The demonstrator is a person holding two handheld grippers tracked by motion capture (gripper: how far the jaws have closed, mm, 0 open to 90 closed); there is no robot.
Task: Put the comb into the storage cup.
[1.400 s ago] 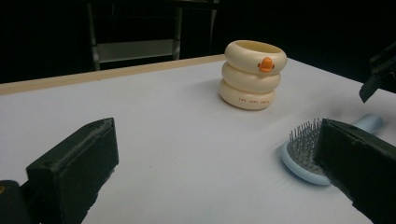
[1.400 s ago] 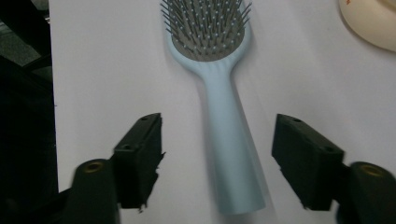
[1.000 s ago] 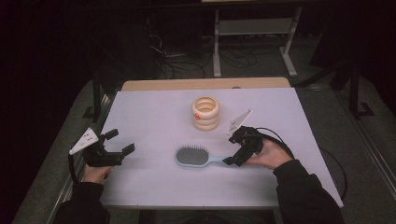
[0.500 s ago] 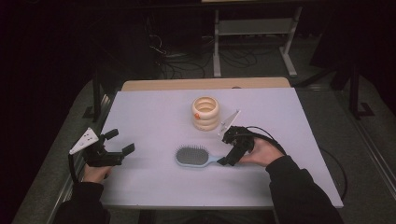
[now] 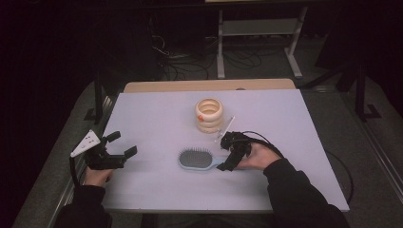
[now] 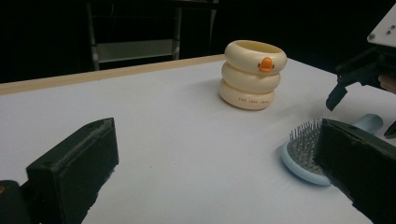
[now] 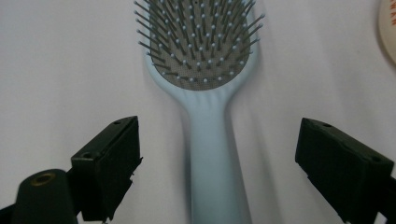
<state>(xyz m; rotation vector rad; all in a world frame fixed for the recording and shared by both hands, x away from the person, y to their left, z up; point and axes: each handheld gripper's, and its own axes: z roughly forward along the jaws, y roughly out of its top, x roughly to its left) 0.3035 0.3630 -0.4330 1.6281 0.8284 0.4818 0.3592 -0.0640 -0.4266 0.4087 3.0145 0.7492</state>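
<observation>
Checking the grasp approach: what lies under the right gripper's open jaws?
The light-blue hairbrush handle runs between the right gripper jaws, untouched, lying on the white table. The handle's end is out of frame.

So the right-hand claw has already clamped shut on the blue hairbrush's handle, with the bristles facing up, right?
Not quite. The right gripper is open: in the right gripper view its jaws stand apart on either side of the blue hairbrush handle, not touching it. The bristles do face up.

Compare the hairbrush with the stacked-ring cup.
The hairbrush lies flat, bristles up; the cup stands upright. The hairbrush is pale blue with dark bristles; the cup is cream with an orange duck bill. The hairbrush is long and handled; the cup is round. Both rest on the table.
</observation>
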